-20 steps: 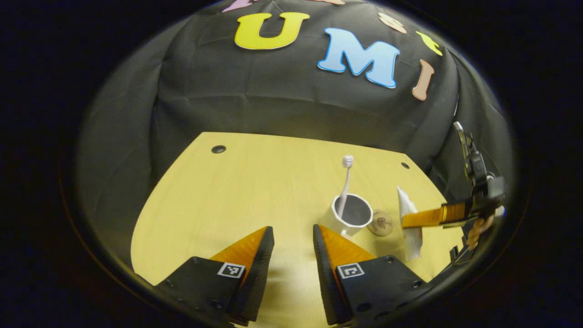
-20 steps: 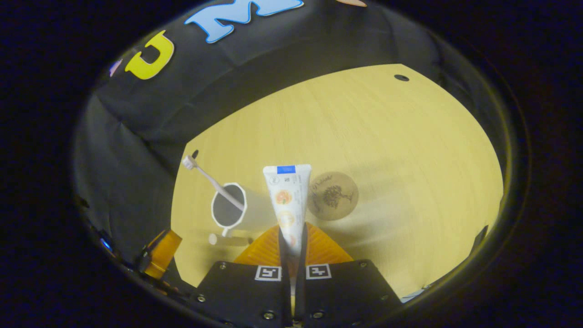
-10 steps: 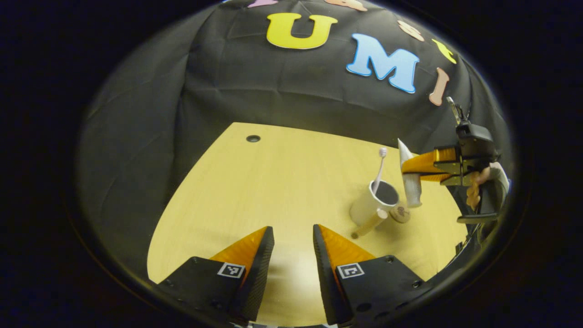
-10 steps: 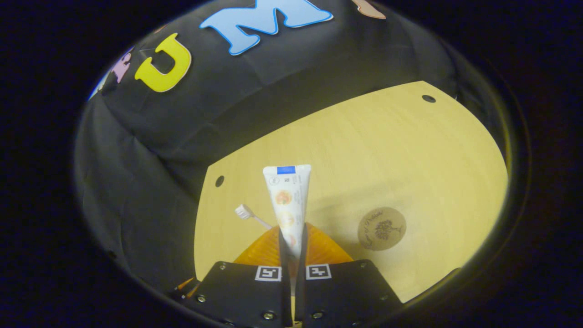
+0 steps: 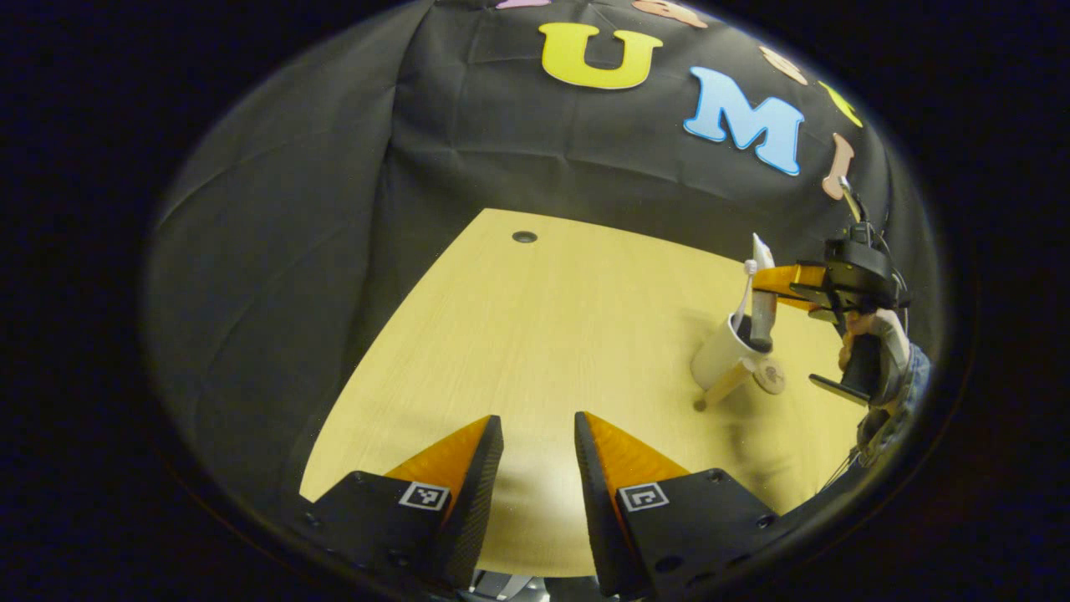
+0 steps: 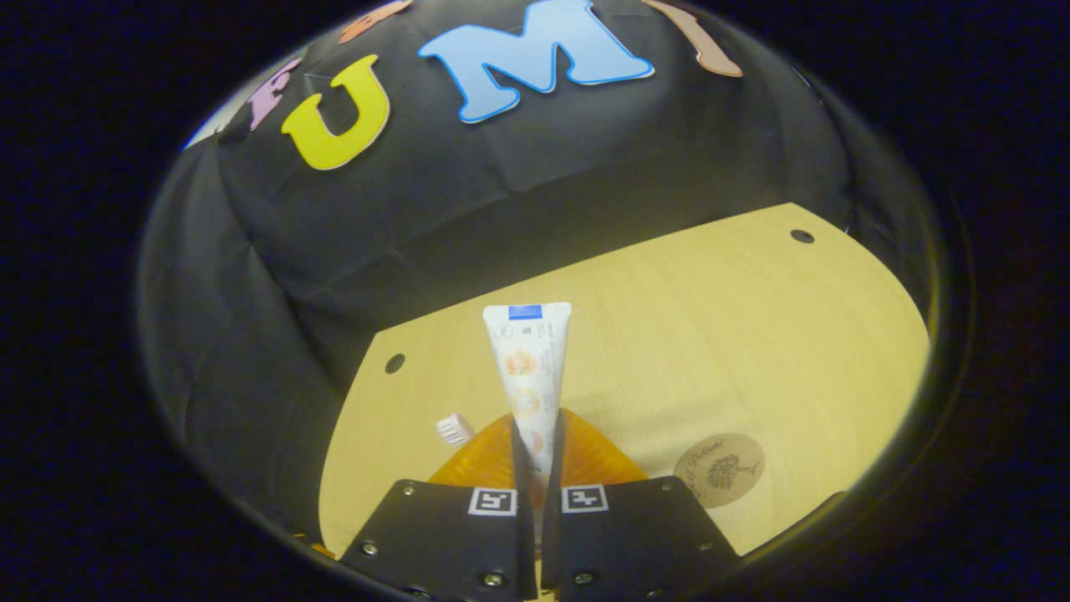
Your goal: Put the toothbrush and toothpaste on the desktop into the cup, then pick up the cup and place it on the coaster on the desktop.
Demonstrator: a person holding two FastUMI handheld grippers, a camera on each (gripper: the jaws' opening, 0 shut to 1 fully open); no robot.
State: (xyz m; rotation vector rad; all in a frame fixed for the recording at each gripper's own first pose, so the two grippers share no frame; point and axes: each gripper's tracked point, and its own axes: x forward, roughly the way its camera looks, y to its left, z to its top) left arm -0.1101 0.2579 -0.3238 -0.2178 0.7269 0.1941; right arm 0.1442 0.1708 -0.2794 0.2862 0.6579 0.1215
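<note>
Since the earlier frames the toothpaste (image 5: 760, 293) has been carried across from beside the cup (image 5: 720, 355) to a place over its mouth, and the coaster (image 6: 719, 470) has slid toward the lower right of the right gripper view. The left gripper (image 5: 537, 456) has been drawn back from the cup, which now lies farther off.

In the left gripper view the tube is seen upright, its lower end at or just inside the cup's rim; whether it touches the cup cannot be told at this distance. The toothbrush (image 5: 744, 293) is stood in the cup, bristles up, just beside the tube. The cup's handle is pointed toward the camera, and the coaster (image 5: 771, 376) is seen flat on the desktop (image 5: 535, 334) just beside the cup.

The right gripper (image 6: 535, 456) is closed on the toothpaste (image 6: 528, 376), both fingers pressed against the tube, its crimped end upward. The brush head (image 6: 454, 429) is glimpsed left of the fingers.

The left gripper is held with its jaws parted and nothing between them, above the desktop's near edge.
</note>
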